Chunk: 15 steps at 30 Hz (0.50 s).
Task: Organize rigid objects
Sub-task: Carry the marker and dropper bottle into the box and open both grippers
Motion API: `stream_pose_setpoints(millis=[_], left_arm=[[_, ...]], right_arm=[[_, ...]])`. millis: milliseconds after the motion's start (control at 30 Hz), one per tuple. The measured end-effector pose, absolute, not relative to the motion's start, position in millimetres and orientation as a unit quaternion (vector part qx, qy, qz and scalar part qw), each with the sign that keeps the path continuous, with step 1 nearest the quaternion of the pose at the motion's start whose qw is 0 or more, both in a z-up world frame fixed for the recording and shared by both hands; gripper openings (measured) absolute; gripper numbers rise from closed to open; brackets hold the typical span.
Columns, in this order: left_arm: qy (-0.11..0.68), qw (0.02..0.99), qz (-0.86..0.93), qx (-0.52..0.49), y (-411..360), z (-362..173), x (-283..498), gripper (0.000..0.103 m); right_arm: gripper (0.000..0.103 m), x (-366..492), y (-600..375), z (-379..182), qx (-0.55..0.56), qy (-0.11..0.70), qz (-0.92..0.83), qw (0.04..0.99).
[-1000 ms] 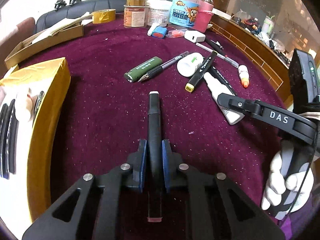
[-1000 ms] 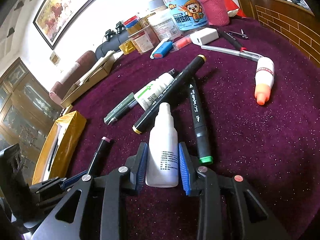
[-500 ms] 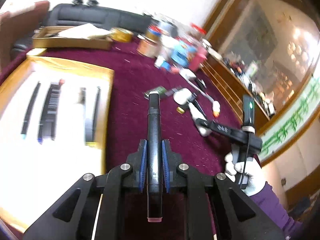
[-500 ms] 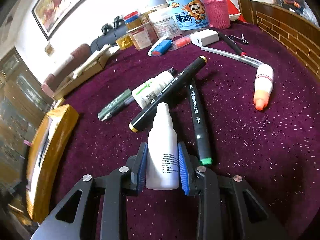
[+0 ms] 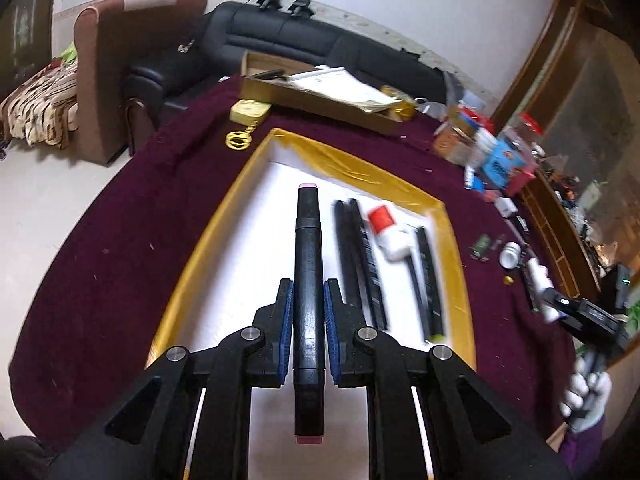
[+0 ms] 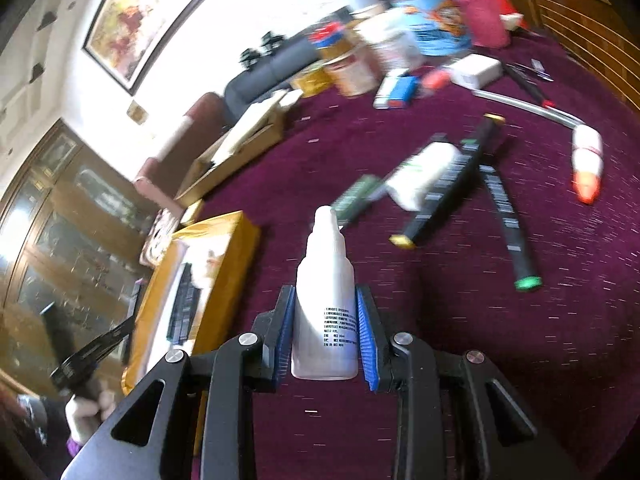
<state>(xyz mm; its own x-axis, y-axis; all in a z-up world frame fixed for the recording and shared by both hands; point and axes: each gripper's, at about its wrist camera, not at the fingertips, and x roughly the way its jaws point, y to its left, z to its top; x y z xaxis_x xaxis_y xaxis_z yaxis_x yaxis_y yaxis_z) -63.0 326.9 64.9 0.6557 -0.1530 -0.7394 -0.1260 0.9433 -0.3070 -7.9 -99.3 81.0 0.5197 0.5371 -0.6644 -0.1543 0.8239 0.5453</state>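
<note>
- Dark purple cloth (image 5: pixel 100 280) covers the round table; black sofa (image 5: pixel 320 56) and brown armchair (image 5: pixel 132 80) behind it, wood cabinets at the edges.
- Gold-rimmed tray (image 5: pixel 192 264) with white floor sits on the cloth, seen from above in the left wrist view.
- Left gripper (image 5: pixel 308 300) clamped on a black marker (image 5: pixel 308 264) with pink end caps, held over the tray's white floor, tip pointing to the far rim.
- Lying in the tray, right of the held marker: several black pens (image 5: pixel 360 264) side by side, plus a white bottle with red cap (image 5: pixel 390 232). Blurred.
- Right gripper (image 6: pixel 325 320) closed on a white dropper bottle (image 6: pixel 325 304), nozzle forward, held above the cloth just right of the tray (image 6: pixel 224 256).
- On the cloth, far right of that bottle: yellow-capped black marker (image 6: pixel 448 188), green-capped black marker (image 6: pixel 508 232), white tube (image 6: pixel 424 176), white bottle with orange tip (image 6: pixel 586 164). All motion-blurred.
- Cluttered jars and containers (image 6: pixel 400 40) along the far edge; cardboard box (image 5: pixel 320 92) at far left.
- White-gloved hand (image 5: pixel 586 396) on the right gripper's handle, near right in the left wrist view.
</note>
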Motion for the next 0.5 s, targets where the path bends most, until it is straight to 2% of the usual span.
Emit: stream_pose_setpoints(millis=[500], left_arm=[[0.486,0.857,0.013,-0.173,335,22,5,0.012]], right_arm=[[0.027,10,72,84,0.164,0.486,0.318,0.797]])
